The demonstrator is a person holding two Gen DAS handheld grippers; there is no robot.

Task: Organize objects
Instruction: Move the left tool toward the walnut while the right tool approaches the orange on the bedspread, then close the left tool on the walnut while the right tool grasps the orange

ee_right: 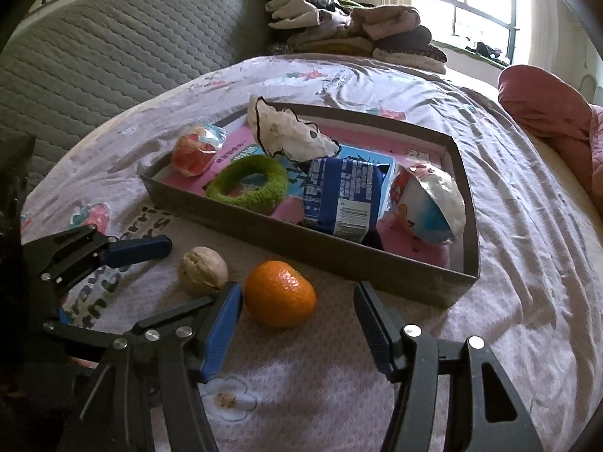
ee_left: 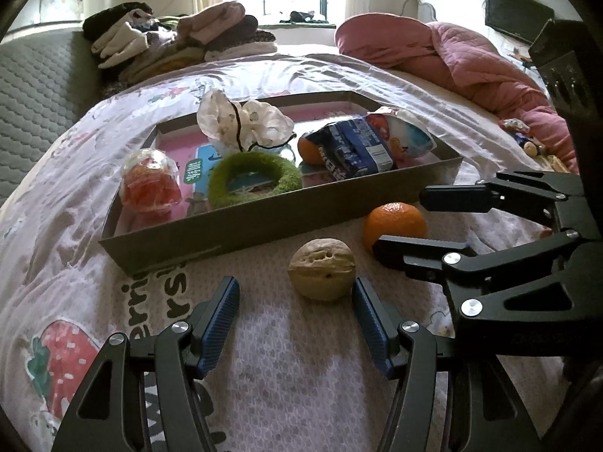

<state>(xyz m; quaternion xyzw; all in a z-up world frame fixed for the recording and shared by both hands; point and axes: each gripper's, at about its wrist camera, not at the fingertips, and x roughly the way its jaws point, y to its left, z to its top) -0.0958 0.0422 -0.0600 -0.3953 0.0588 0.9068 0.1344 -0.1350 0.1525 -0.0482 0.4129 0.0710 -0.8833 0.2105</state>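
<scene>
A walnut (ee_left: 321, 269) and a tangerine (ee_left: 394, 225) lie on the bedsheet in front of a shallow cardboard tray (ee_left: 264, 222). My left gripper (ee_left: 296, 293) is open, its fingers low on the sheet, the walnut just ahead between them and nearer the right finger. My right gripper (ee_right: 297, 301) is open around the near side of the tangerine (ee_right: 279, 293), with the walnut (ee_right: 202, 269) to its left. The tray (ee_right: 377, 267) holds a green fuzzy ring (ee_right: 247, 184), a blue snack packet (ee_right: 343, 196), a wrapped red sweet (ee_right: 194, 152), a white hair tie (ee_right: 290, 135) and a white-blue packet (ee_right: 429, 203).
A second tangerine (ee_left: 309, 149) sits in the tray behind the blue packet. Folded clothes (ee_left: 177, 37) are piled at the bed's far end. A pink quilt (ee_left: 471, 64) lies at the right. A grey padded headboard (ee_right: 94, 56) stands at the left.
</scene>
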